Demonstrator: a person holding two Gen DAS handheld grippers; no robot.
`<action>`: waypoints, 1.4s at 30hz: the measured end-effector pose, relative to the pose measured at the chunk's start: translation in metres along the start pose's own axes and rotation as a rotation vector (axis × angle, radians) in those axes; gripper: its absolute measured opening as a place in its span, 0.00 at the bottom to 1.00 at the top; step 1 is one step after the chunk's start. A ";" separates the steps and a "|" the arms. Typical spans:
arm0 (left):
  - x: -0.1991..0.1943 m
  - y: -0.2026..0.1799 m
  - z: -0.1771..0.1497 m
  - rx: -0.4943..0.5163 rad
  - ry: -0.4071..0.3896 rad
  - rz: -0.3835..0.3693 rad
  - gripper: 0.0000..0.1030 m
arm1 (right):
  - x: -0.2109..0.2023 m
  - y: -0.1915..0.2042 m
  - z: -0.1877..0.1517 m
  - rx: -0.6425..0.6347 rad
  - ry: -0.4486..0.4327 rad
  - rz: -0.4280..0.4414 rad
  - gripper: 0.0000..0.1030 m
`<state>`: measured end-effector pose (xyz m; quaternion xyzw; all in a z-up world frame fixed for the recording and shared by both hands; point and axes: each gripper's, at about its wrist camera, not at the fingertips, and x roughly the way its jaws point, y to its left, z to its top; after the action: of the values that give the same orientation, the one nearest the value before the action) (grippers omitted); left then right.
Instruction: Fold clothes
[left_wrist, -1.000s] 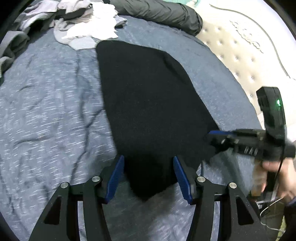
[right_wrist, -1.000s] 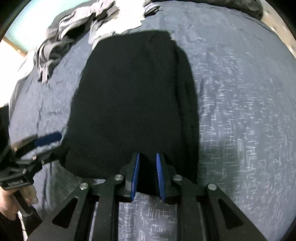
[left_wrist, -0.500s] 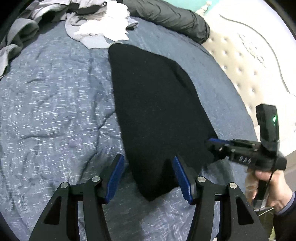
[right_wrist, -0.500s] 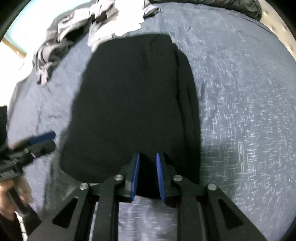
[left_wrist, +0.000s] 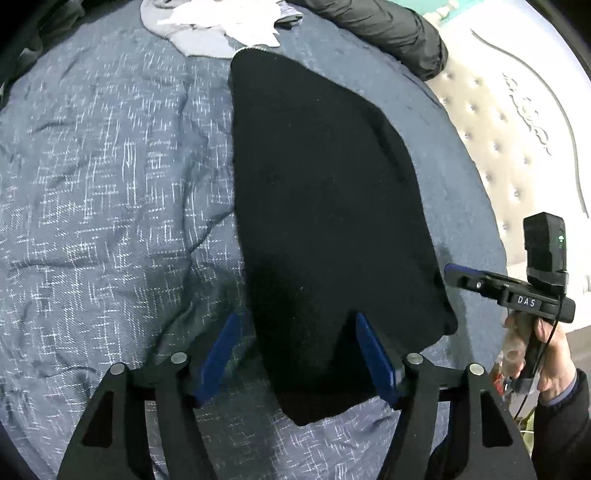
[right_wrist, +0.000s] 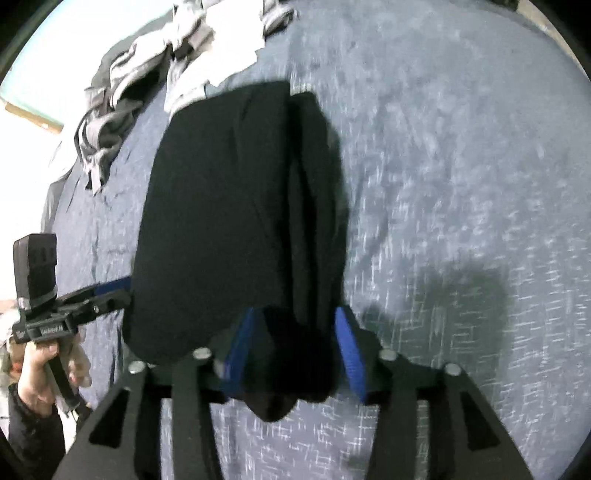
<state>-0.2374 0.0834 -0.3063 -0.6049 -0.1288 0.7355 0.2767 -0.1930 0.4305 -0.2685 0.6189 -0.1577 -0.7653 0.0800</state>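
Observation:
A black garment (left_wrist: 325, 206) lies folded in a long strip on the blue-grey bed cover (left_wrist: 110, 184). My left gripper (left_wrist: 297, 347) straddles its near left corner. Its jaws are opening and the blue pads stand off the cloth on either side. In the right wrist view the same garment (right_wrist: 221, 206) has its near right corner bunched between the pads of my right gripper (right_wrist: 295, 343). Those jaws are opening too and no longer pinch the cloth. Each view also shows the other tool from the side: the right gripper (left_wrist: 461, 275) and the left gripper (right_wrist: 110, 291).
A heap of grey and white clothes (left_wrist: 221, 26) lies just beyond the garment's far end. A dark padded jacket (left_wrist: 388, 26) lies at the back right. A beige tufted headboard (left_wrist: 517, 147) borders the bed on the right. A hand (left_wrist: 546, 339) holds the right tool.
The right jaws, shut on the garment's near edge before, have spread apart. The left jaws stand wider. The left gripper has come lower and closer to the garment's corner.

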 end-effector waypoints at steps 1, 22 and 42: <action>0.004 0.002 -0.002 -0.020 0.018 -0.020 0.69 | 0.006 -0.001 -0.001 -0.003 0.023 0.003 0.52; 0.017 -0.006 -0.015 -0.032 -0.022 -0.051 0.65 | 0.056 0.005 -0.011 0.037 0.046 0.122 0.41; 0.004 -0.028 -0.018 0.075 -0.075 -0.011 0.54 | 0.044 0.032 -0.016 -0.078 -0.047 0.105 0.22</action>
<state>-0.2136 0.1058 -0.2991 -0.5654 -0.1150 0.7604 0.2982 -0.1898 0.3841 -0.3009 0.5881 -0.1619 -0.7798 0.1406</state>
